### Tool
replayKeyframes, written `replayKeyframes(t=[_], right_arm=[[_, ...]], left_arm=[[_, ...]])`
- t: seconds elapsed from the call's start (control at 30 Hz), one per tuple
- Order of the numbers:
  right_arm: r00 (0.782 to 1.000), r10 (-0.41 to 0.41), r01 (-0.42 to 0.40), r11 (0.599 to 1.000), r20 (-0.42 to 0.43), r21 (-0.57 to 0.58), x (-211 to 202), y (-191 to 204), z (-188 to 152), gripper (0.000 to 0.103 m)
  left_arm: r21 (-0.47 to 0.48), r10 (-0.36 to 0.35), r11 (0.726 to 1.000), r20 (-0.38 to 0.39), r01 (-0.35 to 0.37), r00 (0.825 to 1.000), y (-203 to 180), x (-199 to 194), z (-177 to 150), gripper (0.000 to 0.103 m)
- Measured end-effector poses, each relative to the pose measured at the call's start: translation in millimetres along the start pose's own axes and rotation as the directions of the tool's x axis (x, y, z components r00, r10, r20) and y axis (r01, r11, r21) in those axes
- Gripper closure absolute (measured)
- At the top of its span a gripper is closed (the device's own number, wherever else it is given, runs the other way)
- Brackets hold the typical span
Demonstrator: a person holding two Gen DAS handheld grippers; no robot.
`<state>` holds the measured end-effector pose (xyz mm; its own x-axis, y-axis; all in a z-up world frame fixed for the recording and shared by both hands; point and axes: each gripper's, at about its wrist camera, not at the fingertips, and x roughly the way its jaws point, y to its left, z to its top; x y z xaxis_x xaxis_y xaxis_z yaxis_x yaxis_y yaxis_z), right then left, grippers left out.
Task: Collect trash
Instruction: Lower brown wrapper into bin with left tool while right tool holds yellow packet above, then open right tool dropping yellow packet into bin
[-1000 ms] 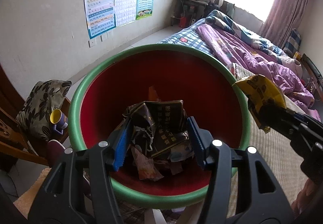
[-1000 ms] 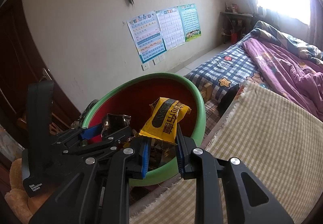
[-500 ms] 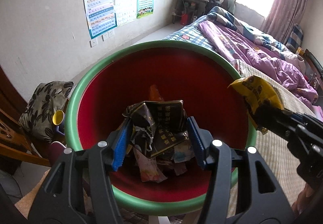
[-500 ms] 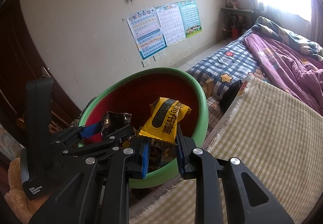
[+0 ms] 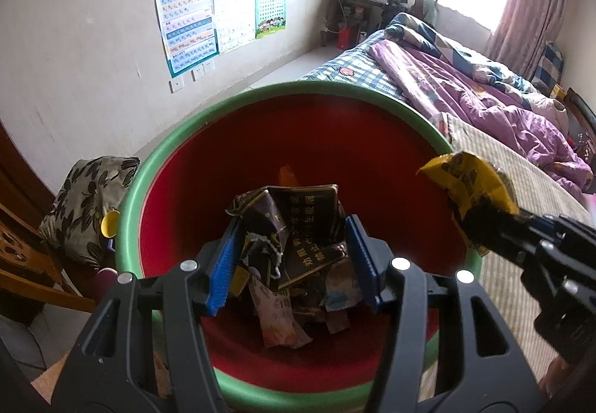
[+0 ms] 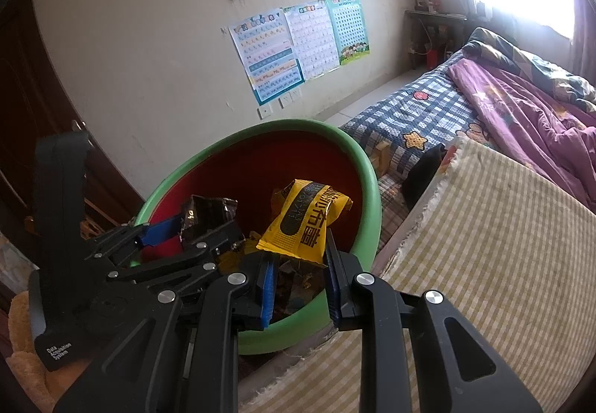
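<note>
A red bin with a green rim (image 5: pixel 167 148) (image 6: pixel 368 167) stands beside the bed and holds several wrappers (image 5: pixel 283 316). My left gripper (image 5: pixel 294 260) is over the bin's opening, shut on a dark crumpled wrapper with gold writing (image 5: pixel 298 223), which also shows in the right wrist view (image 6: pixel 208 212). My right gripper (image 6: pixel 300 286) is shut on a yellow snack wrapper (image 6: pixel 305 223) and holds it over the bin's near right rim. The yellow wrapper also shows in the left wrist view (image 5: pixel 469 186).
A bed with a striped beige mat (image 6: pixel 484 264), a checked sheet (image 6: pixel 421 115) and a purple quilt (image 5: pixel 484 96) lies right of the bin. A wooden chair with a floral cushion (image 5: pixel 85 197) stands left of it. Posters (image 5: pixel 219 14) hang on the wall behind.
Both grippers have moved further over the bin, each still holding its wrapper. The yellow wrapper has come from outside the right rim to above it.
</note>
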<state>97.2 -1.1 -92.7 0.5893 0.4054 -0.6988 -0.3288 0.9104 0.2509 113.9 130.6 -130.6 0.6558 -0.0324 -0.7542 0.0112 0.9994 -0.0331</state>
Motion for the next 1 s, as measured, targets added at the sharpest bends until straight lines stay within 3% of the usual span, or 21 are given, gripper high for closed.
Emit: replayKeyframes(t=[0.63, 1.0], right_arm=[[1.0, 0.004, -0.004, 1.0, -0.016, 0.001, 6.2, -0.6, -2.3, 0.08], [1.0, 0.006, -0.006, 1.0, -0.017, 0.004, 7.6, -1.3, -2.6, 0.079]], left_arm=[[-0.006, 0.023, 1.0, 0.005, -0.023, 1.0, 0.1, 3.3, -0.1, 0.049], [-0.008, 0.038, 0.999, 0.013, -0.038, 0.999, 3.1, 5.5, 0.4, 0.039]])
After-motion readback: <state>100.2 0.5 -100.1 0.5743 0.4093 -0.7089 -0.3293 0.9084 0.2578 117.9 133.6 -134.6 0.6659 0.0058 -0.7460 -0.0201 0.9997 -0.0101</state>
